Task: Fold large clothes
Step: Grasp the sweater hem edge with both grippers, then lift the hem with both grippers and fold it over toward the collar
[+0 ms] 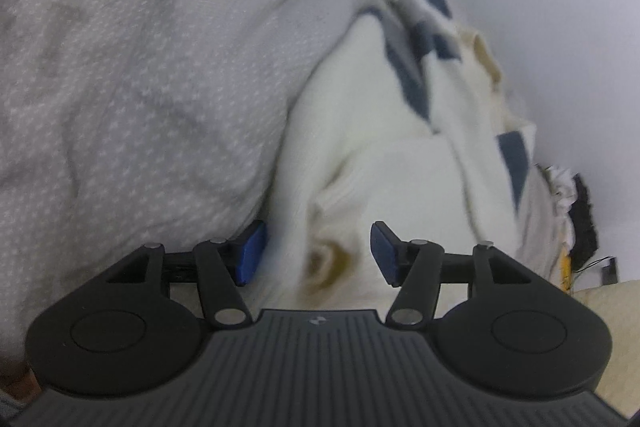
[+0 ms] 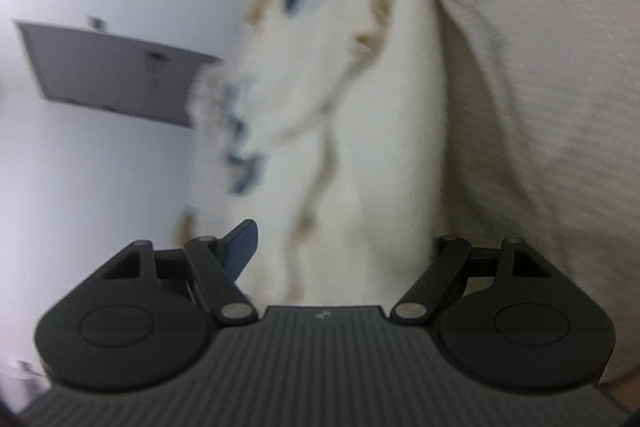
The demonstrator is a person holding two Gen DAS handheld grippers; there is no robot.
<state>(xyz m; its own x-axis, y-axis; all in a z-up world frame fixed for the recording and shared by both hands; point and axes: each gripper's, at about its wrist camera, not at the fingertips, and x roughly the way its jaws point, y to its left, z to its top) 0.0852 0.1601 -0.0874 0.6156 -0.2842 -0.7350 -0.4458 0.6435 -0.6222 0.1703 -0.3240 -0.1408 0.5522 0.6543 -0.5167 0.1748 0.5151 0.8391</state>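
A white knitted garment with navy blue patches lies crumpled on a pale, dotted bedspread beside a plain wall. The left gripper hovers over the garment's near end, its blue pads spread apart with cloth between them but not pinched. In the blurred right-wrist view, the right gripper also stands spread over the same white garment; one pad is hidden behind the cloth. A grey panel hangs on the wall.

Bedroom at home, patterned bedspread, plain white wall
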